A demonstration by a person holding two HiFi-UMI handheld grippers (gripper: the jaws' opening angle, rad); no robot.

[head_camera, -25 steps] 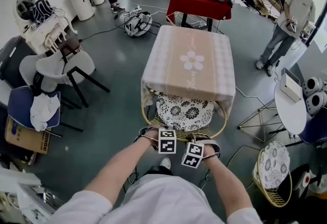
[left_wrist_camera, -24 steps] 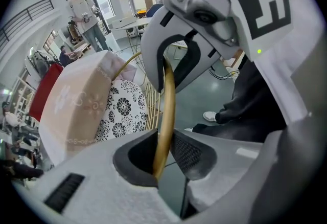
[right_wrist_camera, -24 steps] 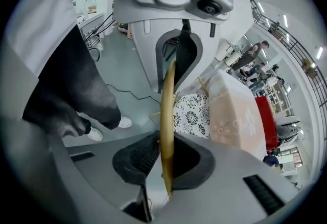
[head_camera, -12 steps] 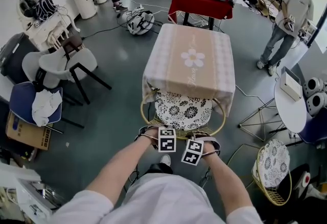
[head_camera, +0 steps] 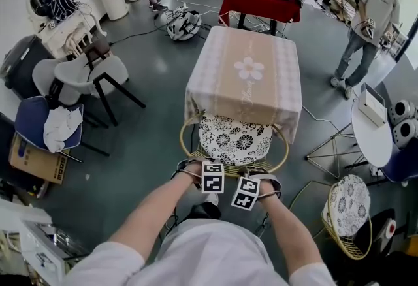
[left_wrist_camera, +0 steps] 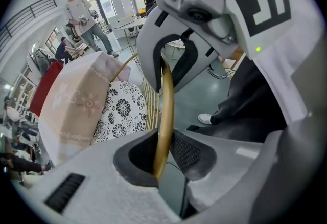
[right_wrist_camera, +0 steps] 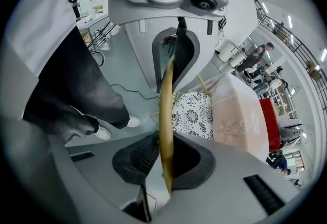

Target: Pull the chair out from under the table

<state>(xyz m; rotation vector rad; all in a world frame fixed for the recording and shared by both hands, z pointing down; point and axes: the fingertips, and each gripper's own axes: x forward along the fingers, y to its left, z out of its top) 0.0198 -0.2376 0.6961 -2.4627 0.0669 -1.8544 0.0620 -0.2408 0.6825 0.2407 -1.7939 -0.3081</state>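
My left gripper and right gripper both clench the chair's gold rim, near side of the table.

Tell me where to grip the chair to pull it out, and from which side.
Grip the gold back rim from the side away from the table. The chair seat is partly under it; that thin curved tube is exposed and fits between jaws. The left gripper and right gripper are clamped there.

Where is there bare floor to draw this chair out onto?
Bare floor lies left of the chair, up to the grey chairs. Right is crowded: round table, second wicker chair. Straight back stands the person.
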